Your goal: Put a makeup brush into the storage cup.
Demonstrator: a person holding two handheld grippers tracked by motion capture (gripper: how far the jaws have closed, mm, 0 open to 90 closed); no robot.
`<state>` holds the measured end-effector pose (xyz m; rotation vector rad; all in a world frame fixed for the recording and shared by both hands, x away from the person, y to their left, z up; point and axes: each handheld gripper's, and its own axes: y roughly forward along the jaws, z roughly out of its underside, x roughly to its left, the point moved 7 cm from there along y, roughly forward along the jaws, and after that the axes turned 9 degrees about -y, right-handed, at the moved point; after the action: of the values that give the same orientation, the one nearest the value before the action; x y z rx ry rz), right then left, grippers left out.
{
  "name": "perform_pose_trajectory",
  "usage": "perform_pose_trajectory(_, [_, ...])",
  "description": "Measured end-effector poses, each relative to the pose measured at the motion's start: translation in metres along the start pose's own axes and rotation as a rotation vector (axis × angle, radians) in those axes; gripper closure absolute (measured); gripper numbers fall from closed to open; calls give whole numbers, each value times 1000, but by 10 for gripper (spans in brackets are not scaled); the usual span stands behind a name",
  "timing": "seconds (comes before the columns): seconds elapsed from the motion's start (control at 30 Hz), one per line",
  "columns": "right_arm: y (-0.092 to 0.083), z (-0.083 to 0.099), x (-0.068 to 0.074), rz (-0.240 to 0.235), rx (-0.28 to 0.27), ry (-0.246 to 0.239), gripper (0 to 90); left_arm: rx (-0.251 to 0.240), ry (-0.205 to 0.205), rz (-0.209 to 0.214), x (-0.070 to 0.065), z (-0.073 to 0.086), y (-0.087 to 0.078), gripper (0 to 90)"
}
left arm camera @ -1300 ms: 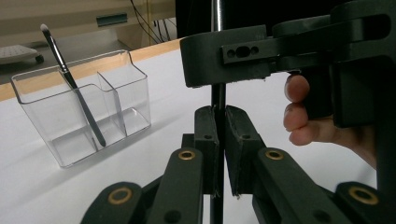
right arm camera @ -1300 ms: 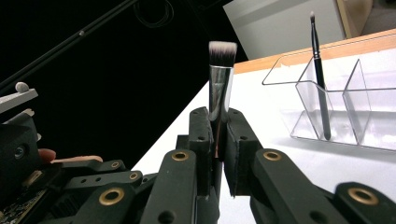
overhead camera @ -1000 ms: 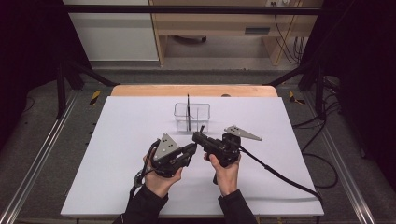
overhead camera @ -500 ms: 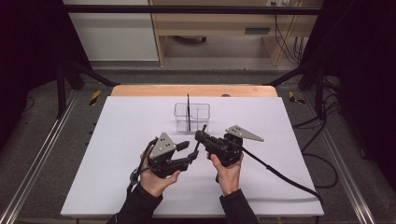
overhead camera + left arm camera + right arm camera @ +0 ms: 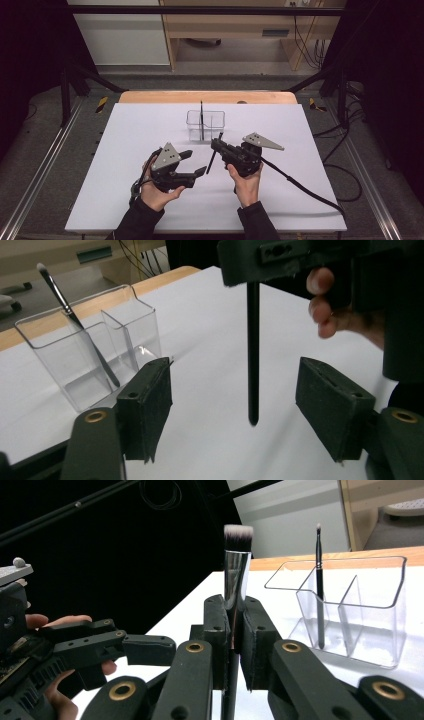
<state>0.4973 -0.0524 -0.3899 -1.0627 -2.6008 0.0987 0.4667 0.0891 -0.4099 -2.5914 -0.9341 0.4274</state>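
On the white table (image 5: 125, 150), just in front of the clear divided organizer (image 5: 206, 125) that stands near its far edge, a makeup brush (image 5: 237, 565) is held clamped in the right gripper (image 5: 220, 146), whose jaws are seen closed on the handle just below the metal ferrule, with the bristle head up and the black handle hanging down toward the table. The left gripper (image 5: 196, 163), placed in front and to the left of the organizer, has just been opening its jaws; in the left gripper view the lower end of the handle (image 5: 253, 355) is seen between the two pads with a clear gap on either side, so nothing is gripped there. Inside the organizer a thinner brush (image 5: 75, 320) is already leaned in one compartment, its tip above the rim. The held brush is judged to be light and stiff along its handle, so a firm squeeze is not needed; the lacquered handle and the polished ferrule are likely to be slippery, and a twist in the pads can be expected if it is nudged sideways. The soft bristles are best left untouched, since they would be splayed or soiled. A hold on the handle near the ferrule, as now, is judged suitable for lowering the handle end into a compartment.
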Motion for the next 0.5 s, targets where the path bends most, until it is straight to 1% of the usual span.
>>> perform_pose_trajectory(0.1, [-1,-1,-1,5,3,-23,838,14,-1,-14,7,6,-4,254])
perform_pose_trajectory(0.17, [-1,-1,-2,5,4,-30,838,17,-4,-13,8,7,-4,242])
perform_pose_trajectory(0.2, [-1,-1,-2,6,5,-31,838,22,-12,-6,11,9,-6,235])
perform_pose_trajectory(0.33, [-1,-1,-3,9,7,-44,838,25,-20,-5,15,12,-9,214])
perform_pose_trajectory(0.4, [-1,-2,-4,11,10,-55,838,34,-17,-8,19,16,-12,184])
perform_pose_trajectory(0.5, [-1,-3,-7,17,15,-65,838,34,-17,-14,24,18,-16,168])
